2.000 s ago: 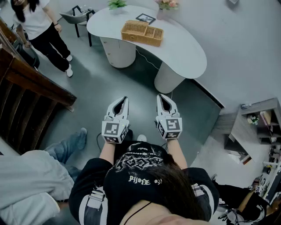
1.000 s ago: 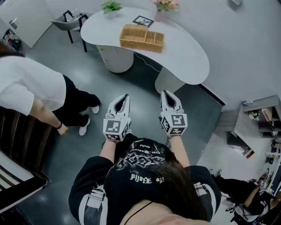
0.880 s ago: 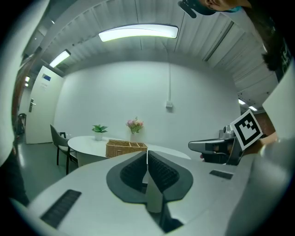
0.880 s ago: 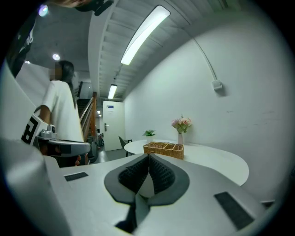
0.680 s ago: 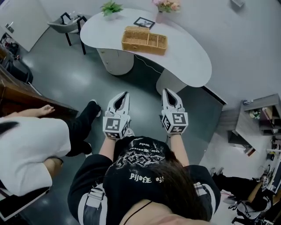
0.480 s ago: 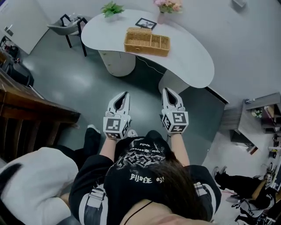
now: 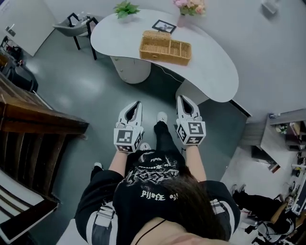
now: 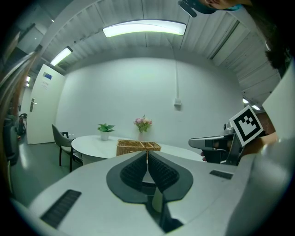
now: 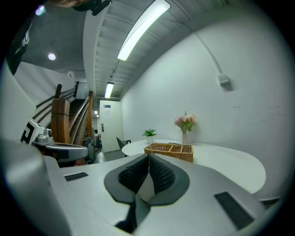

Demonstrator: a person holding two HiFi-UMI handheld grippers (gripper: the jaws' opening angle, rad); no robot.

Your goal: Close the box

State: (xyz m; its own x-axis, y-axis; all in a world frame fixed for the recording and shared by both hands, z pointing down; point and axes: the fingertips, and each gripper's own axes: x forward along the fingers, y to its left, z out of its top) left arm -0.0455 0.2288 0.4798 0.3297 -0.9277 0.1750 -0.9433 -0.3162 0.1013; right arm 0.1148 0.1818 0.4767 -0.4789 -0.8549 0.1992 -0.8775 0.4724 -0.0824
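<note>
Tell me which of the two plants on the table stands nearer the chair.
The green leafy plant, left in the head view; the pink flowers stand farther off.

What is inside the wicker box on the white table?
The wicker box shows open compartments split by dividers, no contents visible. Its near wall covers part of the bottom.

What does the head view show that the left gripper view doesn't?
Only the head view shows the person's black shirt and the picture frame on the table. Only the left gripper view shows the ceiling light and the door. Both show the wicker basket, the plant, the flowers, the chair, that table, and the left tool and right tool.
</note>
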